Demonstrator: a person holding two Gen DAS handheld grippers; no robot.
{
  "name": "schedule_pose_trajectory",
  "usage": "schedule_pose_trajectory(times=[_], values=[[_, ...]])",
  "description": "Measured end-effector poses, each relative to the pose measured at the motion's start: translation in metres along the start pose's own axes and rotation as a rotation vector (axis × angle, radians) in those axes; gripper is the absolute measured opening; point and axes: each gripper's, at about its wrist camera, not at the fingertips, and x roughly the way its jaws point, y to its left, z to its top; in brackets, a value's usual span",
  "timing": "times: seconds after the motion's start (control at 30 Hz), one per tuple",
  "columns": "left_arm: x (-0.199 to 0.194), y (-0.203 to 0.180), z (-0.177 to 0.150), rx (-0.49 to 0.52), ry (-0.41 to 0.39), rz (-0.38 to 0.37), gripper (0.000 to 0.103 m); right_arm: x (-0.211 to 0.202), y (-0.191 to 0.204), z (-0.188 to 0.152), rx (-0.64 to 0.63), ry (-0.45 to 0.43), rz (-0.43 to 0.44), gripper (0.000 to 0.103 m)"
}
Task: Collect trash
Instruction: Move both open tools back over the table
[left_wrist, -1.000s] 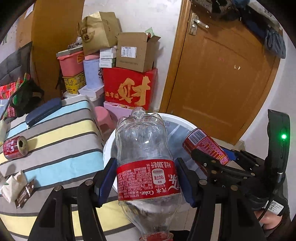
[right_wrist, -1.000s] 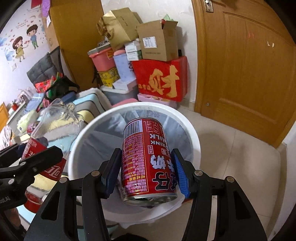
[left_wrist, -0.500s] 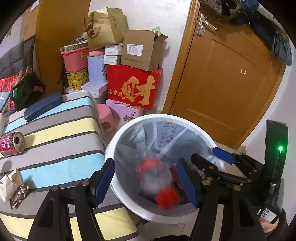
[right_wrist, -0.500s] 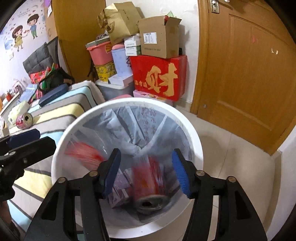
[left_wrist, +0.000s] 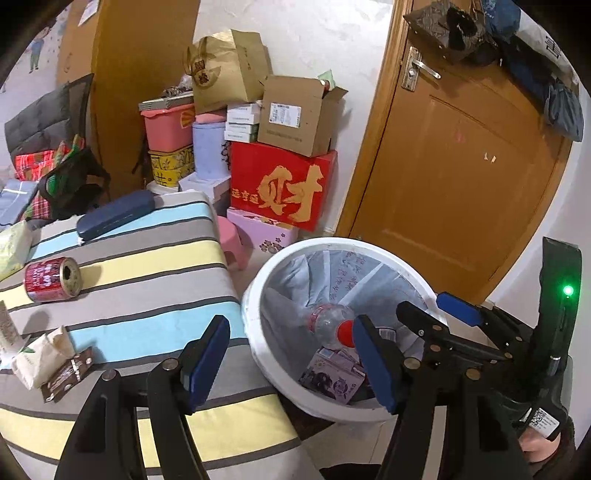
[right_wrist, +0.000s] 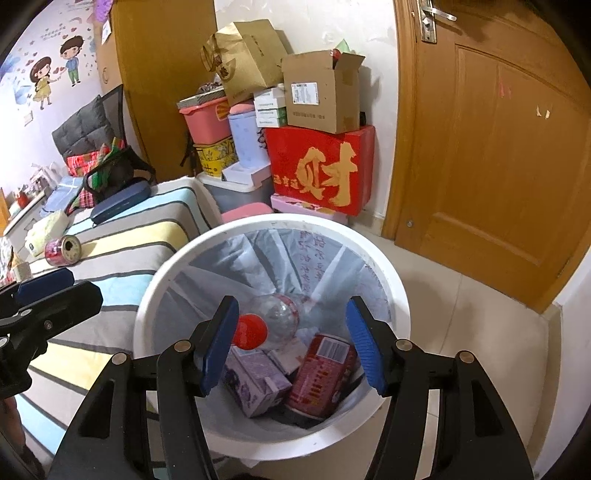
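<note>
1. A striped bed cover (left_wrist: 147, 266) in grey, blue and yellow bands is filling the left of both views, with the white trash bin (right_wrist: 147, 306) standing just beside its edge on the tiled floor.
2. A wooden door (right_wrist: 498, 147) is standing shut behind the bin, and a stack of boxes, among them a red box (right_wrist: 321, 173) with gold lettering, is sitting against the wall next to it.
3. The bin is wearing a pale plastic liner (right_wrist: 295, 258) and is holding the collected trash.
4. The right gripper (right_wrist: 291, 341) is hovering over the bin mouth with its blue pads spread wide and nothing between them.
5. The left gripper (left_wrist: 291, 362) is hanging over the edge of the bed cover and the bin's near rim, its jaws apart and gripping nothing.
6. A clear plastic bottle (right_wrist: 273, 319) with a red cap is lying tilted inside the bin, cap toward the camera.
7. A red drink can (right_wrist: 325, 369) is resting in the bin bottom, just beside a purple carton (right_wrist: 255, 384).
8. Another red can (left_wrist: 51, 278) is lying on its side on the bed cover, well apart from the bin.
9. A crumpled tissue pack (left_wrist: 38, 354) and a small brown wrapper (left_wrist: 68, 373) are lying touching near the cover's left edge.
</note>
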Motion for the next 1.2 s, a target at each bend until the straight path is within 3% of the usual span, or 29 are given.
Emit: schedule_pose_trajectory(times=[0.4,1.2], values=[[-0.041,0.029,-0.013,-0.029,-0.050,0.038,0.069,-0.020,0.026,-0.001,-0.004,-0.054,0.053,0.062],[-0.123,0.123,-0.054,-0.136,-0.127,0.207,0.069,-0.035,0.114,-0.011,-0.092,-0.093,0.193,0.062]])
